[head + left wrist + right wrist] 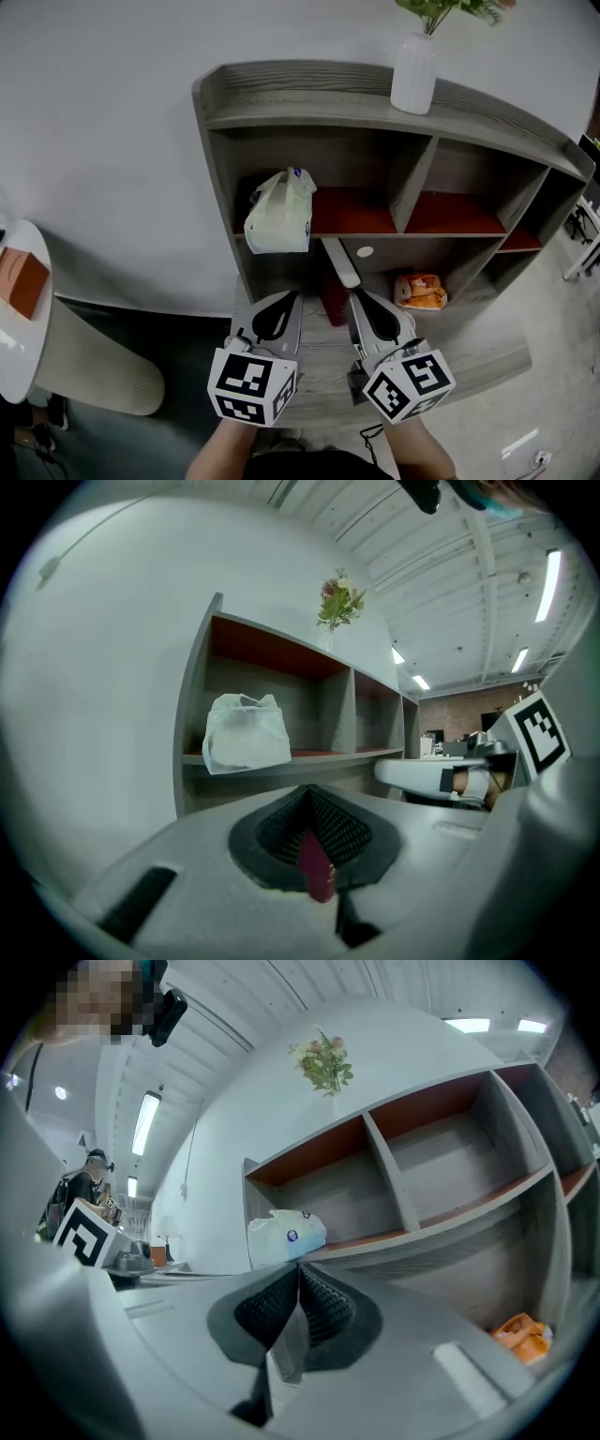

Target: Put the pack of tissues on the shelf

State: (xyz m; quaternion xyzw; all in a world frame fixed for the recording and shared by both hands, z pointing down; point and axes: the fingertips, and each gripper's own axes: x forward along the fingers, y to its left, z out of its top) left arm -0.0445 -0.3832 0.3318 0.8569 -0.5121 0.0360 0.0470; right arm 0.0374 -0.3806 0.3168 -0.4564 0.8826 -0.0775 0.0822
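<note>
The pack of tissues [278,214], in a white plastic wrap, sits in the upper left compartment of the grey wooden shelf [309,103], on its red board. It also shows in the left gripper view [246,733] and the right gripper view [286,1235]. My left gripper [291,298] hangs low in front of the shelf's bottom board, its jaws shut with nothing held [309,794]. Beside it my right gripper [357,296] is shut too and empty [298,1274]. Both stand well below and short of the pack.
A white vase [413,73] with a plant stands on the shelf top. An orange packet [419,291] lies in the lower compartment at right. A white side table [19,328] carrying a brown box [21,281] stands at the far left.
</note>
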